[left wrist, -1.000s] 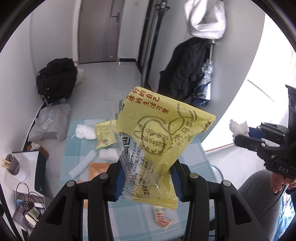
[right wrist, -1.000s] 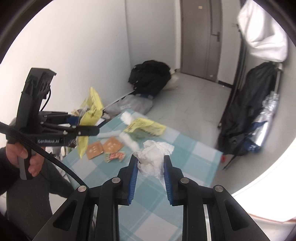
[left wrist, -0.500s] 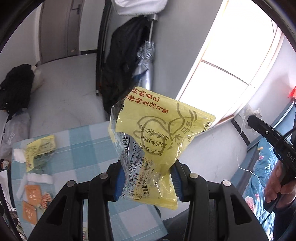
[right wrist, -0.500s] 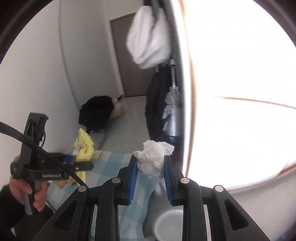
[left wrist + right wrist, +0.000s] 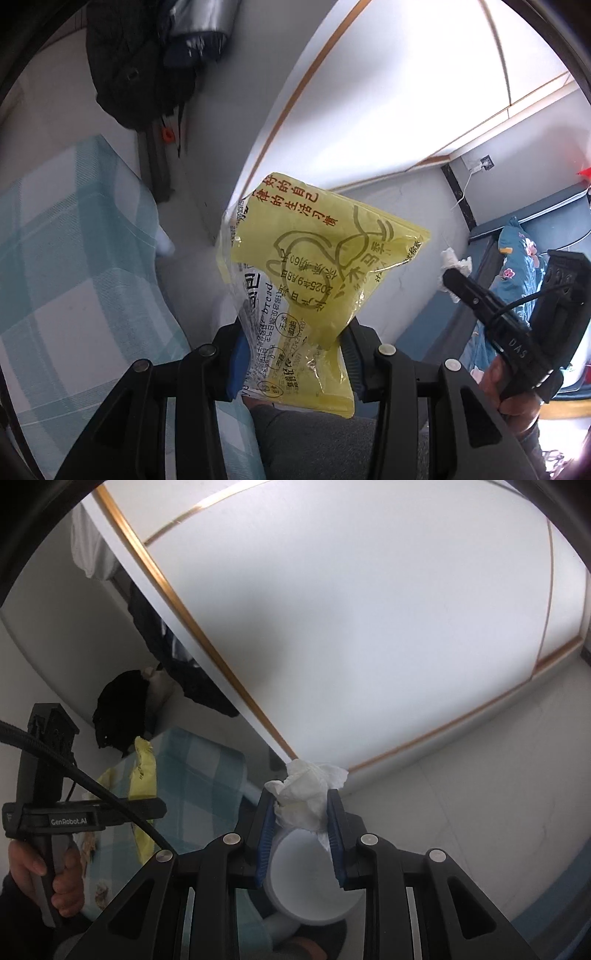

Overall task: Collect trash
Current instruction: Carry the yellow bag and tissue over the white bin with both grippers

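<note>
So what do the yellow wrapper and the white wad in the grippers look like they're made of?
Yellow wrapper: thin glossy plastic film, partly see-through, creased and printed. White wad: soft matte tissue paper, judging by its crumpled, fuzzy folds; possibly a napkin.

Looks like a lived-in bedroom w/ a floral-print bed (image 5: 517, 258) sitting at right, dark coats (image 5: 136, 62) hanging on far wall, checked tablecloth (image 5: 66, 258) covering a table at left, wall socket (image 5: 487, 162) showing far right.
</note>
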The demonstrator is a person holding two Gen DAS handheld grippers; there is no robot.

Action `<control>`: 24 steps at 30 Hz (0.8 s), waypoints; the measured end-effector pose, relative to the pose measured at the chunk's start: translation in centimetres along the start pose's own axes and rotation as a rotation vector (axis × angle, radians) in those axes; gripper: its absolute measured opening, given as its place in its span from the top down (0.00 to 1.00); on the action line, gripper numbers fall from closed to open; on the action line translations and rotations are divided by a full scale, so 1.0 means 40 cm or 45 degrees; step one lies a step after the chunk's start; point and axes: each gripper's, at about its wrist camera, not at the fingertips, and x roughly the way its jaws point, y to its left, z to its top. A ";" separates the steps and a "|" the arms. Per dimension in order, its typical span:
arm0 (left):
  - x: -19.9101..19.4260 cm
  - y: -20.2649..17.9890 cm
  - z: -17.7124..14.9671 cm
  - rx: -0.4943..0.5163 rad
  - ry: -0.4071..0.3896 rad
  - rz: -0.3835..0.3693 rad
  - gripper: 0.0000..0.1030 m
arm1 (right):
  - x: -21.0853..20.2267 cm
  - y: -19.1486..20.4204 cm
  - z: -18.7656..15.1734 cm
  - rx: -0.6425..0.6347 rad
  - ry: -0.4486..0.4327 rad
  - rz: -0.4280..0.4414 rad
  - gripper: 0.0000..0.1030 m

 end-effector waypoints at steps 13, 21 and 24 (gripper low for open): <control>0.292 -0.005 0.066 -0.049 0.409 -0.046 0.63 | 0.307 -0.145 -0.164 0.271 0.308 0.119 0.75; 0.400 0.021 0.046 -0.095 0.600 -0.039 0.63 | 0.443 -0.130 -0.279 0.345 0.448 0.193 0.73; 0.410 0.045 0.048 -0.161 0.621 -0.053 0.61 | 0.505 -0.176 -0.273 0.361 0.505 0.191 0.73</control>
